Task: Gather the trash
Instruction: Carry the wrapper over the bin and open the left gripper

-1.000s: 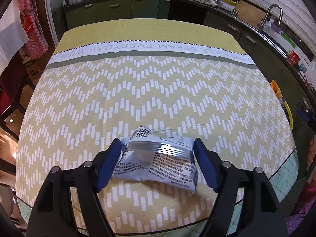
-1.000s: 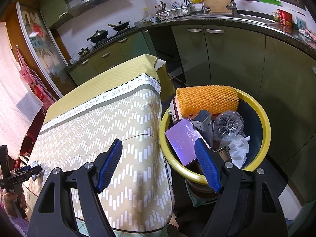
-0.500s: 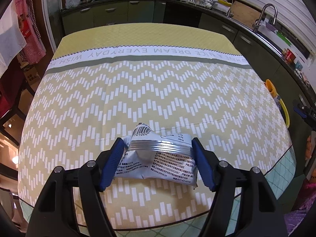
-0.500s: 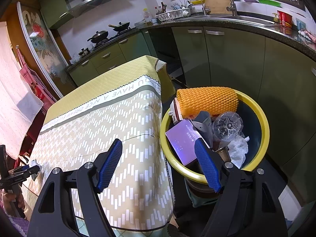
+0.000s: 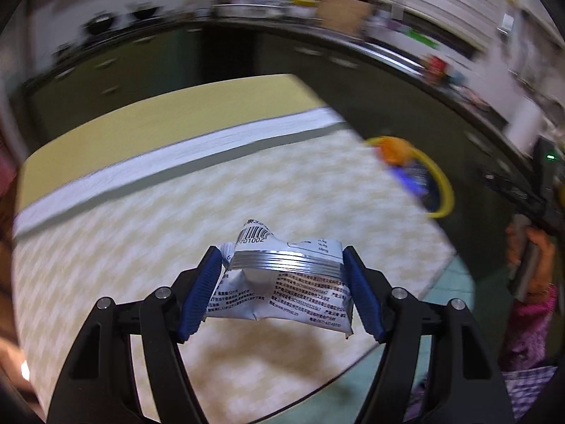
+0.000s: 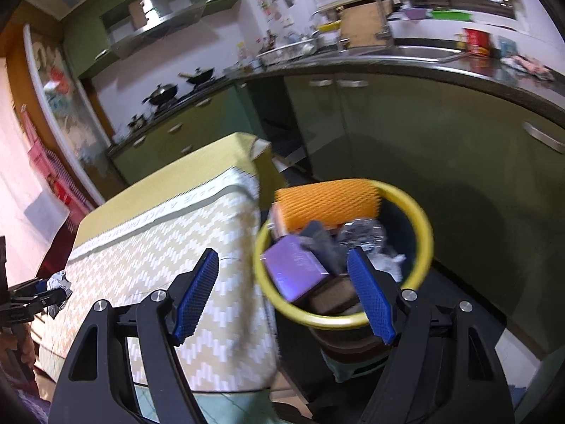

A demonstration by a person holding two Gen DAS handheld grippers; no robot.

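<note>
A crumpled white snack wrapper (image 5: 282,282), printed with a barcode and small black text and crossed by a silvery crimped seam, is pinched between the blue ribbed pads (image 5: 199,296) of the left gripper (image 5: 280,275). The pads are pressed against the wrapper's two short ends, and the wrapper is held clear of the table (image 5: 141,219), with its shadow cast on the cloth below it. The table is covered by a yellow cloth with a white zigzag pattern and a white lettered band; in the left wrist view this cloth is smeared by motion blur.

Beyond the table's far right corner, a yellow-rimmed trash bin (image 5: 446,190) is seen on the floor, well apart from the wrapper. In the right wrist view the same bin (image 6: 422,219) is shown just beside the table's edge (image 6: 197,247), in front of green kitchen cabinets. It is filled nearly to the rim: an orange foam net sleeve (image 6: 328,205) lies across the top, a purple box (image 6: 293,265) is tilted against the near side, and a crushed clear plastic bottle (image 6: 363,233) and white crumpled paper (image 6: 392,261) are seen behind it.

The right gripper (image 6: 282,289) is held spread wide with nothing between its blue pads, above the gap between table and bin. At the far left of that view, across the table from the bin, the left gripper (image 6: 39,289) and its wrapper (image 6: 58,282) are visible. A hand in a pink sleeve (image 5: 529,265) is seen at the right edge of the left wrist view.
</note>
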